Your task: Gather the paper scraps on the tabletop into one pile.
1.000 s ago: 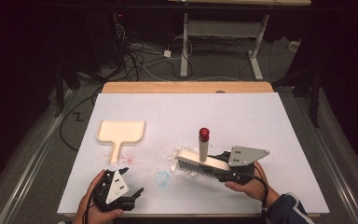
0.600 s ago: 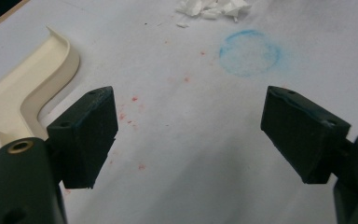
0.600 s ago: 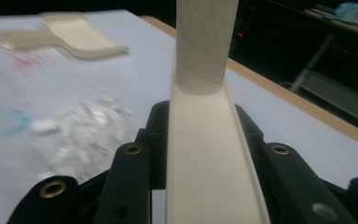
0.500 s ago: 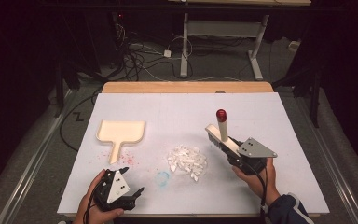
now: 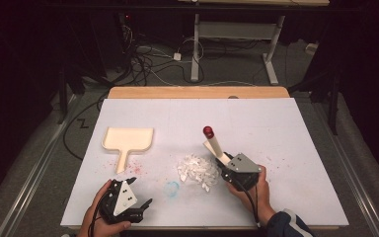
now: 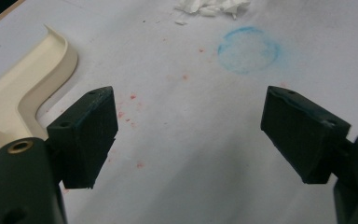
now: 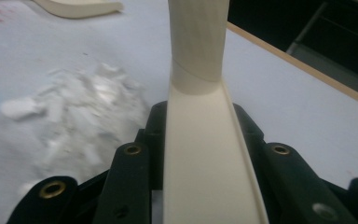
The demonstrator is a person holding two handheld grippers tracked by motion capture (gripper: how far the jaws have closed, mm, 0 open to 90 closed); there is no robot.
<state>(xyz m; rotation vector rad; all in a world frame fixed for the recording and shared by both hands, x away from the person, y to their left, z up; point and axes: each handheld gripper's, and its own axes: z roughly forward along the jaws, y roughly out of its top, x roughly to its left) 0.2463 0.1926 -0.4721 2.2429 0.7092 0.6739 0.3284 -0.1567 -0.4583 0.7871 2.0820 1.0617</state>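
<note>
Dark all around the room, cables tangled on the floor behind, and right in the middle sits a white table (image 5: 276, 128) with a wooden strip along its far edge. On the table, near the middle, lies a little heap of white scraps (image 5: 197, 170), and just on the near side of it a faint blue ring (image 5: 171, 188) is drawn on the surface. Red speckles dot the white around a cream dustpan (image 5: 127, 140), which lies flat on the left part of the table, handle pointing toward the person.

Now the right gripper (image 5: 229, 170): its jaws are clamped narrow on a cream brush (image 5: 214, 144). From the high view the brush slants up and away from the hand, its red tip (image 5: 208, 131) at the top, and the gripper sits just beside the right edge of the scrap heap. Looking along the right gripper's own jaws, the brush handle (image 7: 205, 154) runs straight up between them, pressed on both sides, with the scraps (image 7: 74, 116) blurred off to the left.

Over at the near left corner, the left gripper (image 5: 140, 195) rests low by the table edge in the person's hand, jaws spread wide with nothing between them. Its own view shows bare table between the pads, the dustpan's edge (image 6: 32, 84) at the left and the blue ring (image 6: 248, 49) ahead.
</note>
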